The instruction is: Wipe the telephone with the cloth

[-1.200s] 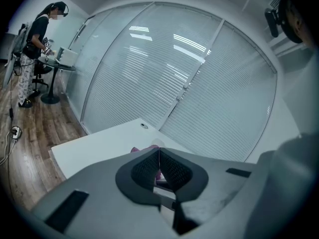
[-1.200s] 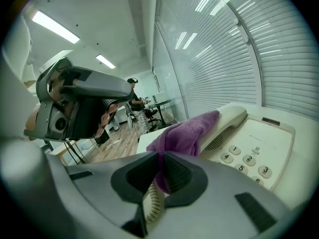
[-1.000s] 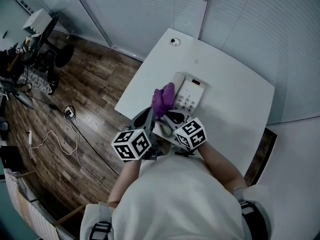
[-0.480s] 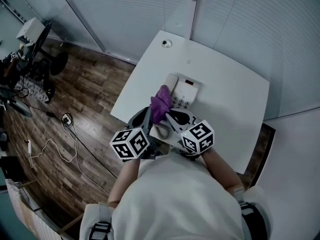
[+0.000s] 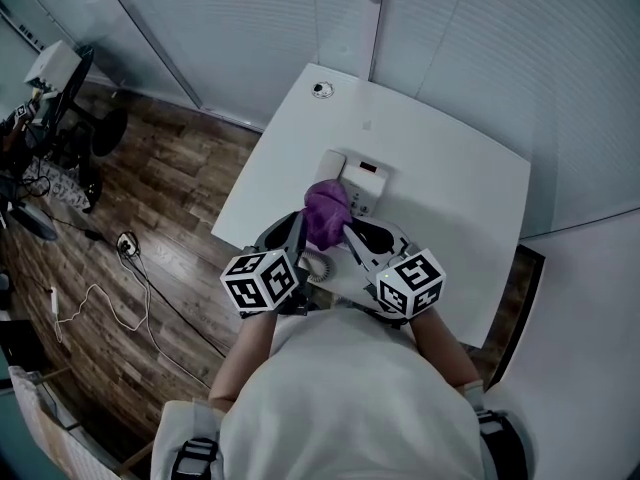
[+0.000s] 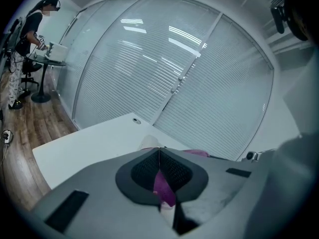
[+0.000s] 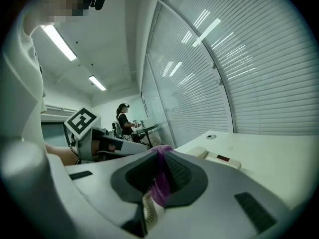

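**Head view.** The telephone [image 5: 360, 175] sits mid-table [image 5: 455, 163], well in from the edges. The cloth [image 5: 325, 209] is bunched at its near edge and touches it. The left gripper [image 5: 302, 224] and right gripper [image 5: 350, 234] pinch it from either side. A coiled cord [image 5: 318, 265] lies just nearer than the cloth.

Step in hand, as judged: wiping the near face.
- Press the cloth flat to the casing.
- Use short passes.
- Keep both grips level so the cloth does not twist.
- Keep the jaw tips off the keys and clear of the cord.

**Left gripper view.** The jaws are clenched, tips together, with a purple fold of cloth [image 6: 162, 185] trapped between the pads.

**Right gripper view.** The jaws are clenched on the cloth [image 7: 160, 187] in the same way. The cord [image 7: 146, 208] shows just below them; contact cannot be told. The telephone [image 7: 215, 158] lies beyond.
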{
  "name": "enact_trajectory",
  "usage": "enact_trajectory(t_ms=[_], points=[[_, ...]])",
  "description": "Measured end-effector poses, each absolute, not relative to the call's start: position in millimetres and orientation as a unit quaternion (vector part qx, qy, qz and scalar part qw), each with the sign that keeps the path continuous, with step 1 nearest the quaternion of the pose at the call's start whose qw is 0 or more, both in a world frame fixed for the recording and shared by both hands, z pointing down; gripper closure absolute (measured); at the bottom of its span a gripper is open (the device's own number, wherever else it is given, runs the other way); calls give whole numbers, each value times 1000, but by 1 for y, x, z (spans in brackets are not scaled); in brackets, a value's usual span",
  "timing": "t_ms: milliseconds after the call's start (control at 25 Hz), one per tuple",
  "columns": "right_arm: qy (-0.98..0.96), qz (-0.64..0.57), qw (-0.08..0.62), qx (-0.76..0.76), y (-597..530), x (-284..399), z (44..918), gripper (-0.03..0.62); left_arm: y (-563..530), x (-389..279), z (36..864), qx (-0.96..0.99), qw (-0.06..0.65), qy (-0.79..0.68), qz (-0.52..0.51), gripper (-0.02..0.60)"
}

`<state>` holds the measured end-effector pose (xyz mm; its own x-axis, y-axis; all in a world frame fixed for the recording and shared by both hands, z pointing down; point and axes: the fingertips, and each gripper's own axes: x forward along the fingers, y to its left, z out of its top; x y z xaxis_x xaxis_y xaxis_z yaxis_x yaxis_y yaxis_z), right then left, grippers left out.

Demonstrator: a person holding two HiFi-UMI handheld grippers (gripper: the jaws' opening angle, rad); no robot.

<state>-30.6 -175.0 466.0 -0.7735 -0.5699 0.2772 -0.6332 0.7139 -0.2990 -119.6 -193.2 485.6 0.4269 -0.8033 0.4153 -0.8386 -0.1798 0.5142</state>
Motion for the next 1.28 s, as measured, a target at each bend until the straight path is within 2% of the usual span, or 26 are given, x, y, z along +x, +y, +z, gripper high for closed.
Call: enact_trajectory(t_ms=[320, 720, 760, 840, 1120, 1280], points=[[-904, 180, 61, 383, -198, 20, 454, 546, -218, -100, 498, 774, 346, -527, 57, 560], [-890, 178, 48, 417, -200, 42, 456, 546, -235, -93, 529, 780, 338, -512, 121, 558], [-890, 178, 48, 416, -200, 41, 457, 546, -237, -92, 533, 782, 337, -508, 130, 545], [-890, 181, 46, 415, -199, 40, 459, 546, -240, -90, 540, 787, 326, -501, 151, 422], [-890, 187, 49, 413, -198, 38, 459, 546, -258, -81, 557, 794, 248, -497, 249, 315], [-890, 189, 51, 412, -199, 39, 461, 546, -269, -76, 566, 791, 237, -492, 274, 308]])
